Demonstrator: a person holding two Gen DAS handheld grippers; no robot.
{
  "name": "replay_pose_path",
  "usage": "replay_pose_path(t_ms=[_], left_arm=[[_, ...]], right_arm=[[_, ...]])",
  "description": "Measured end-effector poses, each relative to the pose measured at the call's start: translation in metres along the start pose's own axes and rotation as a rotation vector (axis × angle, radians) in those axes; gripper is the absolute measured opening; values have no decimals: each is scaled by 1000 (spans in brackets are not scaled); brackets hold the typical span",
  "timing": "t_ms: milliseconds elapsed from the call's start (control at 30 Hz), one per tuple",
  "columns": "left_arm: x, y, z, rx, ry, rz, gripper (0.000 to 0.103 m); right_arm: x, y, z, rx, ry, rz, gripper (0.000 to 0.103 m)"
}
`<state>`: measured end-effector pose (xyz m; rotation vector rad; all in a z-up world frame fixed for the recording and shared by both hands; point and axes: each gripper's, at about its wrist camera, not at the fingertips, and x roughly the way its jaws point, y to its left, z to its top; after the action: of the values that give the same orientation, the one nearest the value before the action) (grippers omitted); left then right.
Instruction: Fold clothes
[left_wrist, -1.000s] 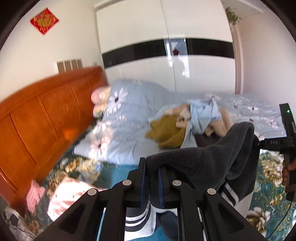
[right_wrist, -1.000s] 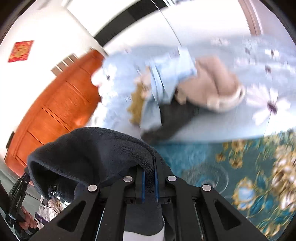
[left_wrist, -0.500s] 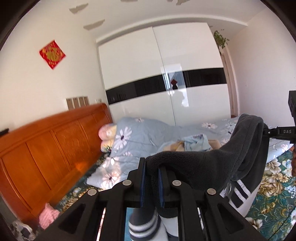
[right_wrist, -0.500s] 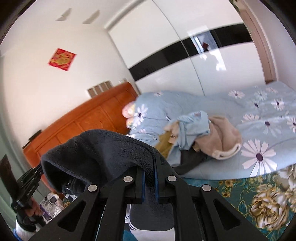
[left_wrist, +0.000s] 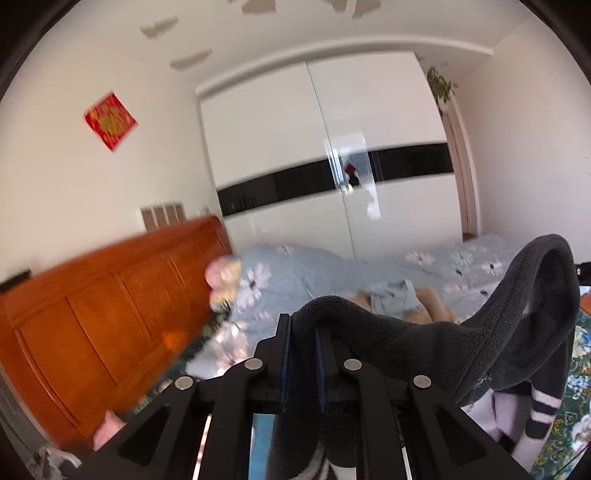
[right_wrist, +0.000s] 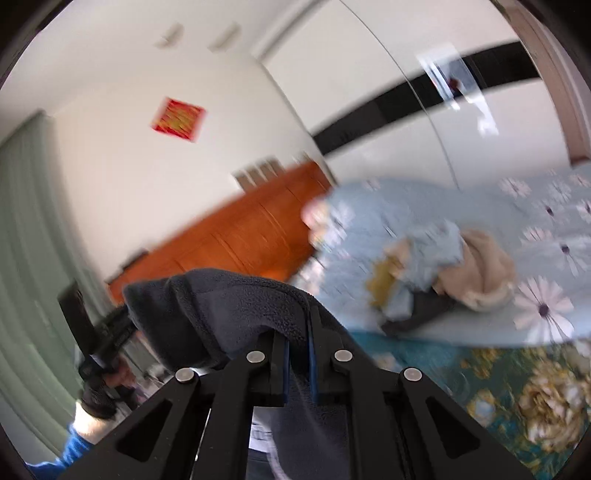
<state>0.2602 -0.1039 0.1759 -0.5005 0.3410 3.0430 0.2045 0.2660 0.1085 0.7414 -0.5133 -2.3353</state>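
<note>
A dark grey fleece garment with white stripes at its cuffs hangs in the air between both grippers. My left gripper is shut on one edge of it. My right gripper is shut on another edge, where the dark grey fleece garment bunches over the fingers. The garment's lower part drops out of view below. In the right wrist view the other hand-held gripper shows at the left, held by a hand.
A pile of clothes, light blue, beige, mustard and dark, lies on the blue floral duvet. An orange wooden headboard stands at the left, a white wardrobe behind. A teal floral bedspread shows at the right.
Both grippers have risen and tilted upward with the fleece garment; more wall and ceiling show now. The grip on the garment has not changed.
</note>
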Motion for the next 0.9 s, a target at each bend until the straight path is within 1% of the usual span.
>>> replay_pose_path(t_ms=[100, 200, 267, 300, 400, 500, 600, 700, 800, 900], left_arm=[[64, -27, -31, 10, 153, -44, 13], [122, -56, -72, -10, 306, -101, 13], [153, -80, -98, -14, 390, -129, 13], [168, -91, -111, -19, 426, -143, 13], [200, -120, -132, -41, 496, -166, 13], [229, -129, -133, -71, 541, -172, 13], [250, -127, -125, -90, 557, -181, 13], [274, -126, -127, -103, 604, -180, 14], [301, -125, -145, -149, 669, -174, 15], [321, -125, -166, -238, 727, -167, 15]], right_arm=[[27, -31, -9, 64, 87, -46, 8], [65, -93, -34, 211, 172, -116, 8], [84, -129, -51, 280, 215, -172, 8], [89, -140, -57, 300, 225, -189, 8], [105, -179, -68, 372, 249, -222, 8], [117, -202, -62, 402, 249, -238, 8], [133, -223, -57, 420, 249, -255, 8], [154, -245, -59, 456, 272, -278, 8], [174, -265, -71, 516, 303, -289, 8], [189, -277, -84, 562, 326, -299, 8]])
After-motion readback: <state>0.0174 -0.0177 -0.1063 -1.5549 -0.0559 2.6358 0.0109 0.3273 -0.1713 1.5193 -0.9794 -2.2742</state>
